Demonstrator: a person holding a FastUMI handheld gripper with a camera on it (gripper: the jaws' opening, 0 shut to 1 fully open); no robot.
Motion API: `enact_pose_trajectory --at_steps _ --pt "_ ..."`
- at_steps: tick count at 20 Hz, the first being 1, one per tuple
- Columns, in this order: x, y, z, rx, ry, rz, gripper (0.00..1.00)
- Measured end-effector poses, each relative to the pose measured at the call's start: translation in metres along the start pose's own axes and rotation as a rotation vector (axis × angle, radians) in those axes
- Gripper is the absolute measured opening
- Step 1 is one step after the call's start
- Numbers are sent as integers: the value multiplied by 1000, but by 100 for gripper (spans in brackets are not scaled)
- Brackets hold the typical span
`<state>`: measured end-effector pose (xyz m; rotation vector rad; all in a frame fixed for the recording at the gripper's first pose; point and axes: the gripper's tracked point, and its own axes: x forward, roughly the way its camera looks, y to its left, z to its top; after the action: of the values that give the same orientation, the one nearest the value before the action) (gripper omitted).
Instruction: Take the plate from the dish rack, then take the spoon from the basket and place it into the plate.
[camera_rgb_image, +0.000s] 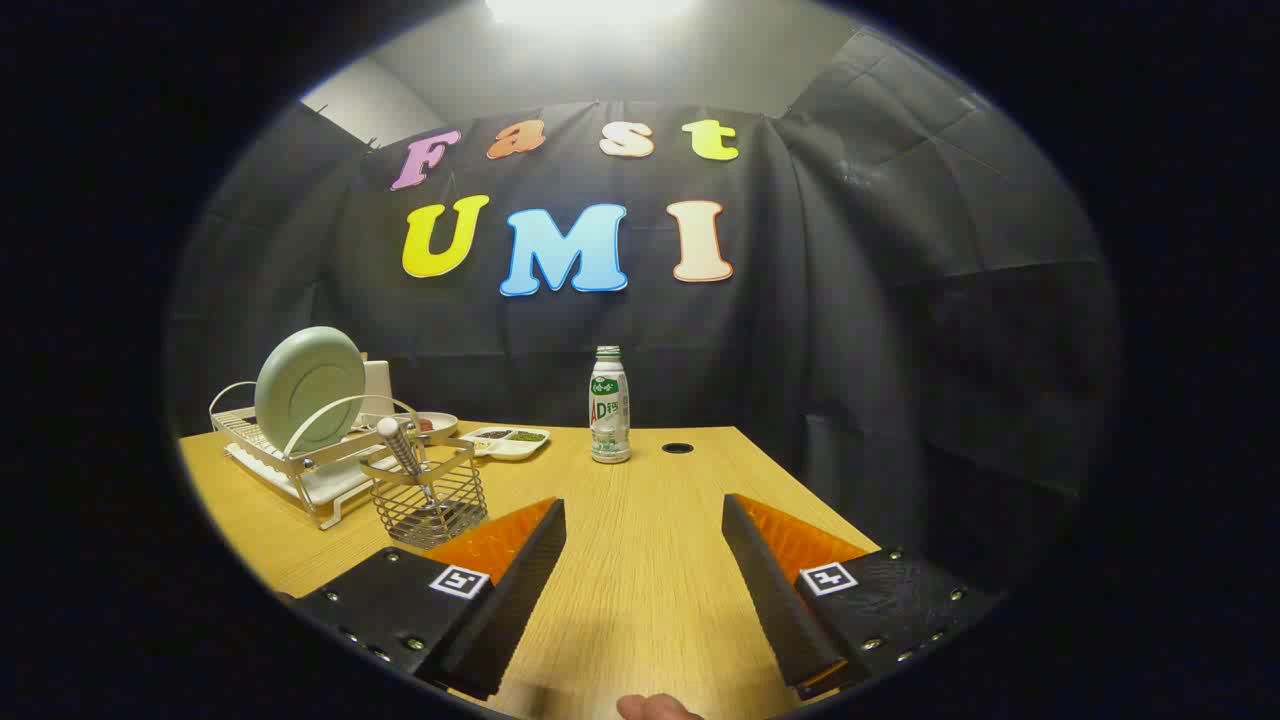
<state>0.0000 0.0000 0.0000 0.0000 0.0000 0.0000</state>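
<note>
A strong lamp glares overhead, blown out to white against the pale wall above the cloth backdrop. The light falls from above onto the wooden surface (640, 520), which is evenly bright with soft, short shadows. The far cloth stays dim. Fisheye distortion bends the surface's edges and darkens toward the rim. The centre is sharp; the near fingers (520, 560) are slightly soft.

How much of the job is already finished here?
Nothing looks done yet. The plate stands upright in the dish rack, and the spoon is in the basket. The gripper is open and holds nothing, above the table. Both steps remain.
</note>
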Motion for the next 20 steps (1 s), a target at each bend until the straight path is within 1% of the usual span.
enact_pose_trajectory --at_steps 1,2,5,6,7,8,10,12,15,17,18,20 --pt "3 0 -8 4 23 1 97" --pt "6 -1 -4 4 8 -3 97" --pt "48 1 14 -7 -44 -1 97" --pt "59 2 18 -11 -28 6 97" --pt "56 8 28 13 -23 25 97" --pt "70 13 42 39 -50 35 97" --pt "76 14 75 28 -72 30 97" --pt "70 21 114 19 -92 28 97" --pt "47 48 160 41 -66 47 97" --pt "32 64 191 21 -69 38 96" --pt "27 73 202 6 -62 30 96" --pt "20 100 225 16 -62 30 97"
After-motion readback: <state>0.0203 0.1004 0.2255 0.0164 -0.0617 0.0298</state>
